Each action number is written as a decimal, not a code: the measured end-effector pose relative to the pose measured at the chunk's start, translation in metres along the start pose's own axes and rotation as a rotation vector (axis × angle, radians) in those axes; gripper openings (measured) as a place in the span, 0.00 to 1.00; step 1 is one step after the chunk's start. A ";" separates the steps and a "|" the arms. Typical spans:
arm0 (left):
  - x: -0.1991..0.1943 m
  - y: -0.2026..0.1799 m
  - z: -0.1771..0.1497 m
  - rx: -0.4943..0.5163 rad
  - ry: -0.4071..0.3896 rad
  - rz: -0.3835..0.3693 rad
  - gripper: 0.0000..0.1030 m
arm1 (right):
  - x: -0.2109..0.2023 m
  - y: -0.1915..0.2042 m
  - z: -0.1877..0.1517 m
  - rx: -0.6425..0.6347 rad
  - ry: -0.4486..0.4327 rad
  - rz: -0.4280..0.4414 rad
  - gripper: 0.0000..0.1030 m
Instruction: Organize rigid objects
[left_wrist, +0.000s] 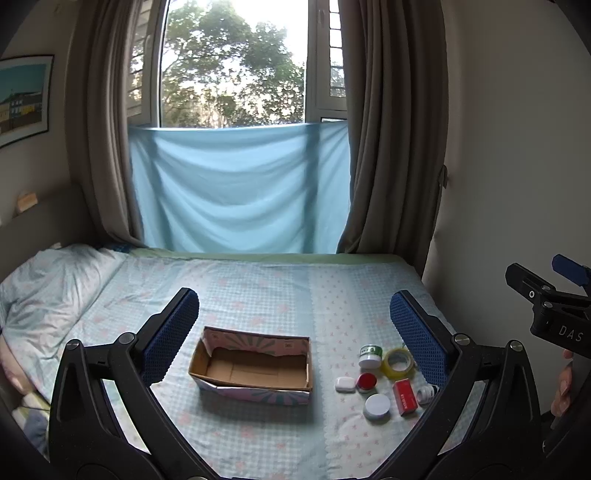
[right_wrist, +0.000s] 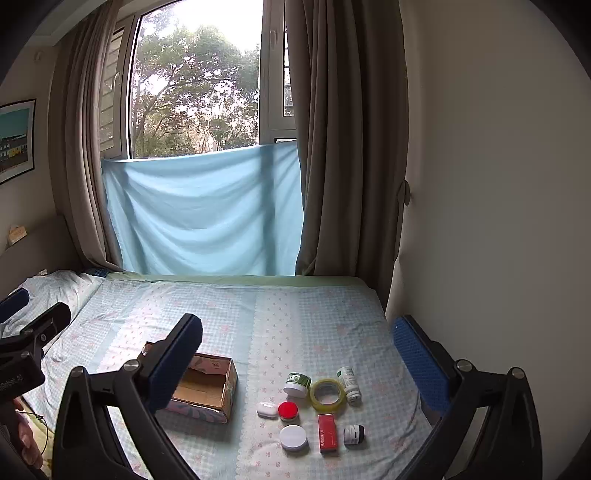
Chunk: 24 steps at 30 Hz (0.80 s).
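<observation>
Both grippers are up over the near edge of the bed (right_wrist: 325, 314), nothing in either one. The left gripper (left_wrist: 293, 325) has its blue pads spread wide, framing the cardboard box (left_wrist: 255, 363), which sits open-topped on the checked sheet. The right gripper (right_wrist: 295, 347) is just as wide apart, hovering above the little pile of stuff right of the box: a white round lid (right_wrist: 293, 437), a red carton (right_wrist: 328, 432), a small dark-capped jar (right_wrist: 354, 434), a red-topped tin (right_wrist: 288, 410), a white earbud case (right_wrist: 267, 410), a tape roll (right_wrist: 328, 395), a green-labelled jar (right_wrist: 297, 384) and a white bottle (right_wrist: 349, 382) lying down. Further back there's a pillow (left_wrist: 55, 288), then a blue cloth (left_wrist: 236, 192) hung over the window (left_wrist: 232, 62) between brown curtains (left_wrist: 391, 129).
</observation>
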<state>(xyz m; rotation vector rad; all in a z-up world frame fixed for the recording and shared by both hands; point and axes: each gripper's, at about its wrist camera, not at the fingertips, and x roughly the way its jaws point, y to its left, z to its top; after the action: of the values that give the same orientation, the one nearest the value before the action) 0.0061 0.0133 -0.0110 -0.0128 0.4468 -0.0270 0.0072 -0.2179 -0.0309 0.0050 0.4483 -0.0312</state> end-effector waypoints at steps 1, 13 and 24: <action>0.000 0.000 -0.001 0.002 -0.001 0.001 1.00 | 0.000 0.000 0.000 0.000 0.000 0.000 1.00; 0.005 0.002 -0.001 0.008 0.002 -0.010 1.00 | 0.003 0.003 0.000 -0.008 -0.002 -0.004 1.00; 0.007 0.003 -0.001 0.011 0.009 -0.021 1.00 | 0.004 0.002 -0.001 -0.006 0.011 0.005 1.00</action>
<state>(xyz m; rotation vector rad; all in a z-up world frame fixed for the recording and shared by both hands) 0.0126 0.0158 -0.0149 -0.0063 0.4558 -0.0503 0.0104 -0.2156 -0.0335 0.0004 0.4593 -0.0253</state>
